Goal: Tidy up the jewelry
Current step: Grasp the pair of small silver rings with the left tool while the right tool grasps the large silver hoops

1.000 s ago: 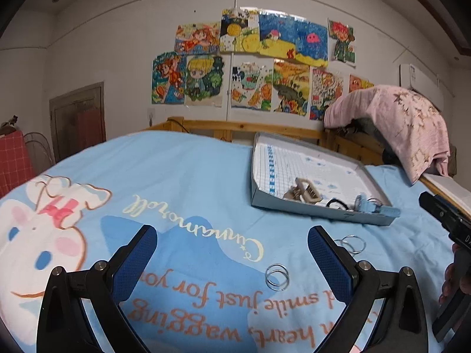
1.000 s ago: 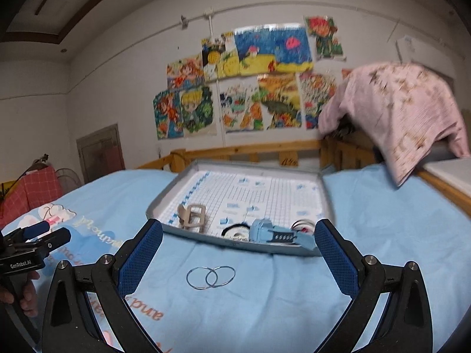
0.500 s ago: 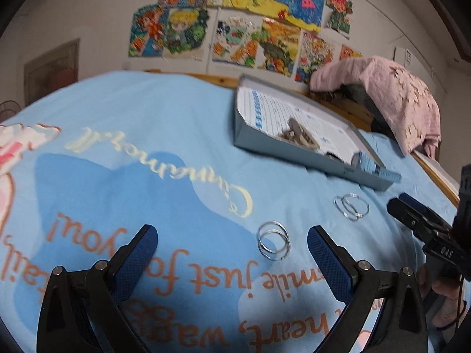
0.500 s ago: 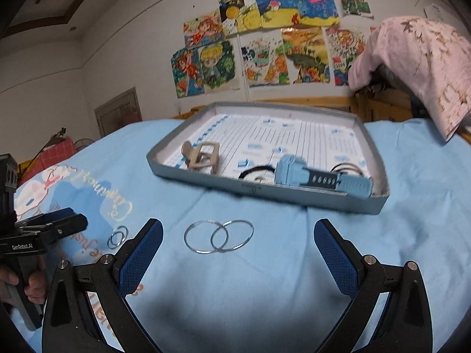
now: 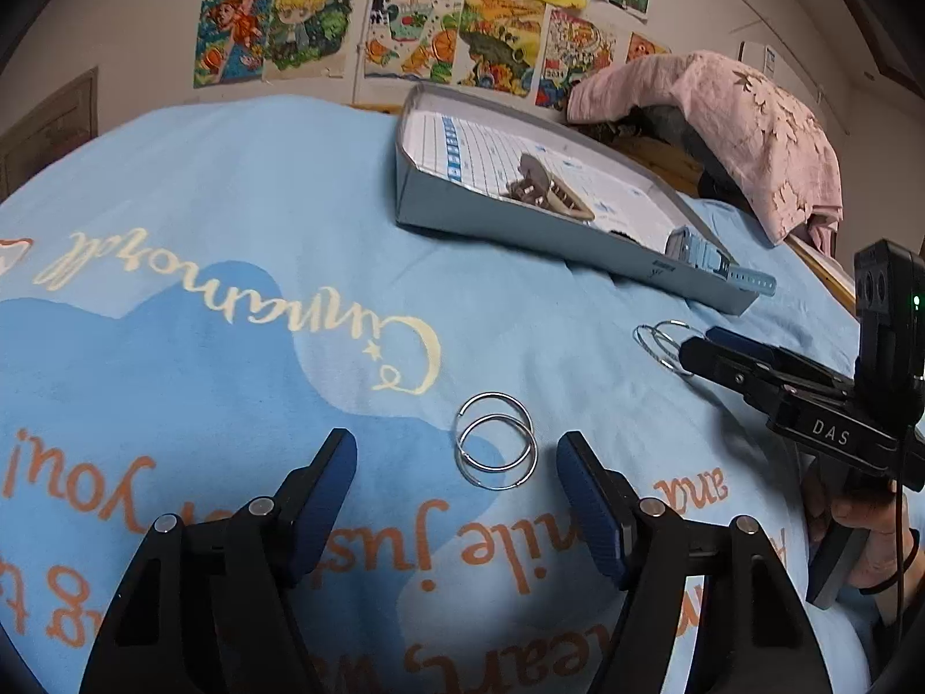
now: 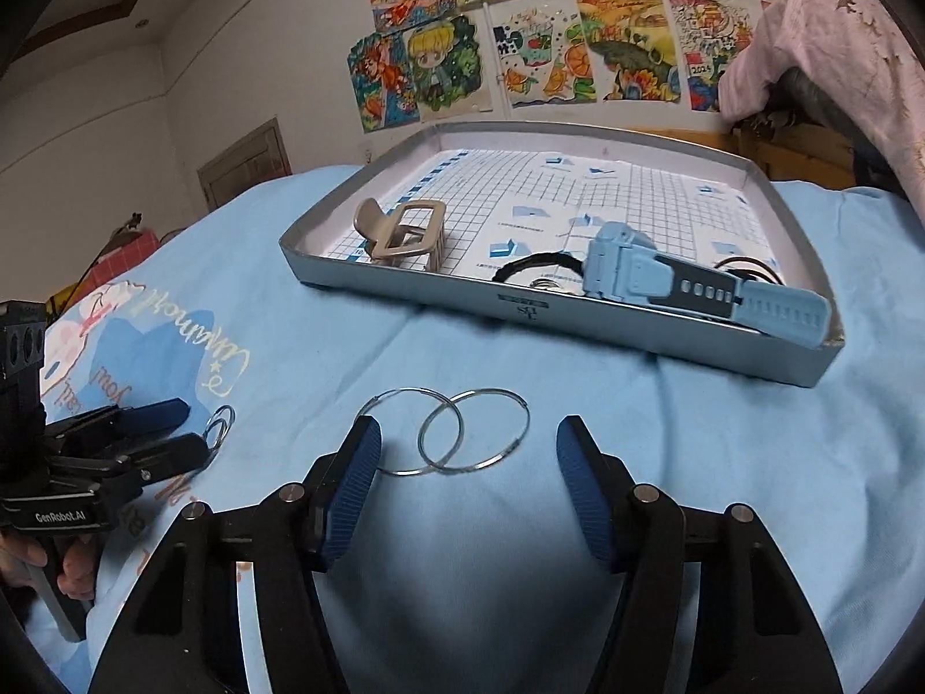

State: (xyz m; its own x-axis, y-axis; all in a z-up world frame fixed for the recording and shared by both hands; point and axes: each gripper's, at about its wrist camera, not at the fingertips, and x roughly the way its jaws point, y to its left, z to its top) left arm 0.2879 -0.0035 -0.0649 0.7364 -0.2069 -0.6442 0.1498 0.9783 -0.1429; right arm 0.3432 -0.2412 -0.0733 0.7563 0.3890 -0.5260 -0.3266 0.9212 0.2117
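Observation:
Two pairs of silver hoop earrings lie on the blue bedspread. One pair lies just ahead of my open left gripper, between its fingertips; it shows small in the right wrist view. The other pair lies just ahead of my open right gripper; it also shows in the left wrist view. Behind stands a grey tray holding a beige hair claw, a light blue watch and black hair ties.
The tray sits near the bed's far edge by a wooden rail. A pink cloth hangs over something at the back right. The right gripper shows at the right of the left wrist view.
Both grippers have tilted down and come closer to the bedspread, each nearing its pair of hoops. Their fingers have narrowed somewhat but stay open.

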